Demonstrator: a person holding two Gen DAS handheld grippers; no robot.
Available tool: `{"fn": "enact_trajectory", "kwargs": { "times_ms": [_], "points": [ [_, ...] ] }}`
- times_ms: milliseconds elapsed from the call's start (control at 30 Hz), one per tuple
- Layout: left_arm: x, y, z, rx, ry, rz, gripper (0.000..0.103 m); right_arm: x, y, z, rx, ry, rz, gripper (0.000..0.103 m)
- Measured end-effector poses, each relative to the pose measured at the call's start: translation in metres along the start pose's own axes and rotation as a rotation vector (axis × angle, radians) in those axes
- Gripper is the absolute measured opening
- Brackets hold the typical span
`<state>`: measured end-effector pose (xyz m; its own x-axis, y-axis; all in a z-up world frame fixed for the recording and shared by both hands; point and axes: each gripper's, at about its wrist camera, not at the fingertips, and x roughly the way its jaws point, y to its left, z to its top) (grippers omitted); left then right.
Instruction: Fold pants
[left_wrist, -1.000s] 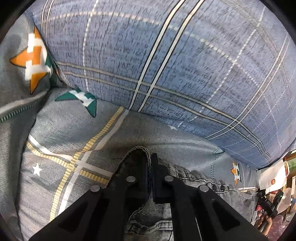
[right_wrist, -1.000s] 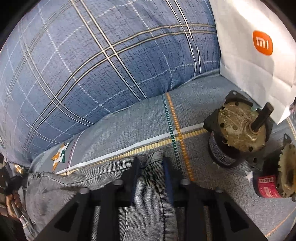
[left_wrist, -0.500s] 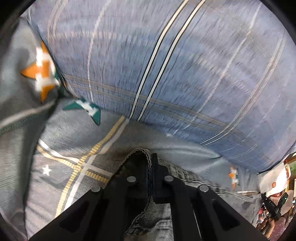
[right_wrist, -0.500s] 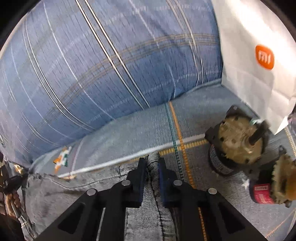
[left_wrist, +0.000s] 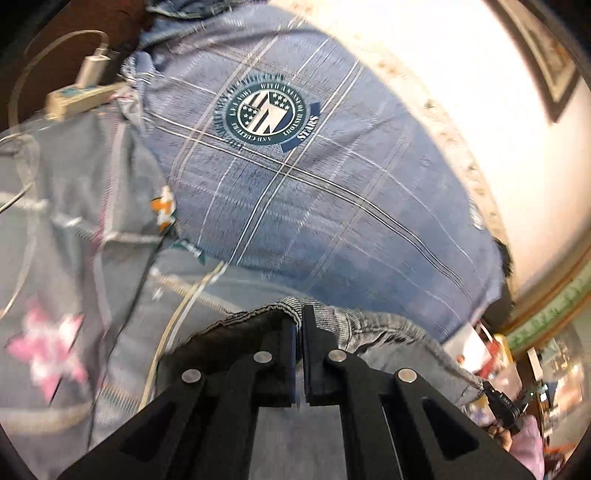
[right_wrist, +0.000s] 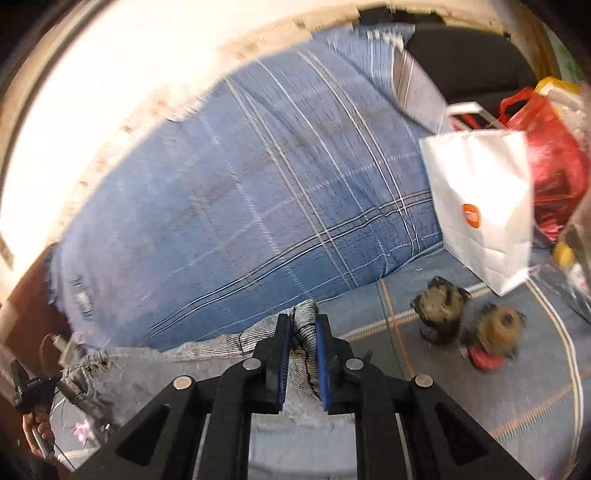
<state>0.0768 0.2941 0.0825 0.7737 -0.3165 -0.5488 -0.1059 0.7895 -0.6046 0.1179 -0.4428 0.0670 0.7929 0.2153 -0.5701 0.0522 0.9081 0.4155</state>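
- Left wrist view: left gripper (left_wrist: 299, 325) has its jaws closed on a hem edge of the grey pants (left_wrist: 388, 332); fabric runs off to the right from the jaws, lifted above the bed.
- Behind the pants: big blue plaid pillow (left_wrist: 314, 206) with a round green-and-white crest printed on it, leaning against a pale wall (left_wrist: 480, 74).
- Bed sheet (left_wrist: 74, 258) is grey with stripes, a pink star and an orange star; heavy motion blur on this side.
- Upper left: white power strip (left_wrist: 77, 101) with a plugged-in adapter and a looping cable, on the sheet.
- Upper right on the wall: corner of a dark picture frame (left_wrist: 554, 74). Lower right is room clutter, too blurred to identify.
- Right wrist view: right gripper (right_wrist: 301, 332) has its jaws clamped on a bunched fold of the same pants (right_wrist: 207, 343); cloth trails off left and down.
- Same pillow (right_wrist: 258, 221) fills the middle, wall (right_wrist: 110, 74) above it.
- Right side: white paper bag (right_wrist: 480, 206) with an orange logo stands on the bed sheet (right_wrist: 517, 387); red plastic bag (right_wrist: 554, 158) behind it.
- Two round gear-like motor parts (right_wrist: 439, 306) sit side by side on the sheet in front of the paper bag, blurred.
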Motion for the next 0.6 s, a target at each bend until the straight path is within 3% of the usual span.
{"fn": "enact_trajectory", "kwargs": {
  "times_ms": [67, 167, 267, 300, 367, 400, 433, 533, 600],
  "points": [
    [-0.022, 0.012, -0.029, -0.001, 0.014, -0.016, 0.003, -0.030, -0.002, -0.023, -0.010, -0.011, 0.018, 0.014],
    [-0.042, 0.041, -0.085, 0.012, 0.107, -0.028, 0.004, -0.071, -0.016, -0.082, -0.026, 0.019, 0.033, 0.015],
    [-0.041, 0.076, -0.128, 0.017, 0.247, 0.061, 0.004, -0.079, -0.043, -0.158, -0.026, 0.177, 0.016, 0.019],
    [-0.041, 0.089, -0.136, 0.004, 0.268, 0.133, 0.004, -0.076, -0.055, -0.186, -0.015, 0.256, 0.016, 0.019],
    [-0.047, 0.103, -0.137, 0.002, 0.256, 0.275, 0.004, -0.075, -0.067, -0.216, -0.020, 0.346, -0.017, 0.019],
    [-0.050, 0.101, -0.133, 0.011, 0.237, 0.298, 0.004, -0.081, -0.073, -0.221, -0.001, 0.351, -0.025, 0.019],
    [-0.052, 0.097, -0.130, 0.023, 0.221, 0.307, 0.004, -0.089, -0.077, -0.219, 0.028, 0.322, -0.005, 0.025],
    [-0.049, 0.065, -0.120, 0.092, 0.174, 0.299, 0.009, -0.106, -0.080, -0.197, 0.094, 0.241, 0.036, 0.079],
    [-0.031, 0.034, -0.123, 0.158, 0.176, 0.268, 0.019, -0.104, -0.077, -0.183, 0.105, 0.209, 0.049, 0.081]
  ]
}}
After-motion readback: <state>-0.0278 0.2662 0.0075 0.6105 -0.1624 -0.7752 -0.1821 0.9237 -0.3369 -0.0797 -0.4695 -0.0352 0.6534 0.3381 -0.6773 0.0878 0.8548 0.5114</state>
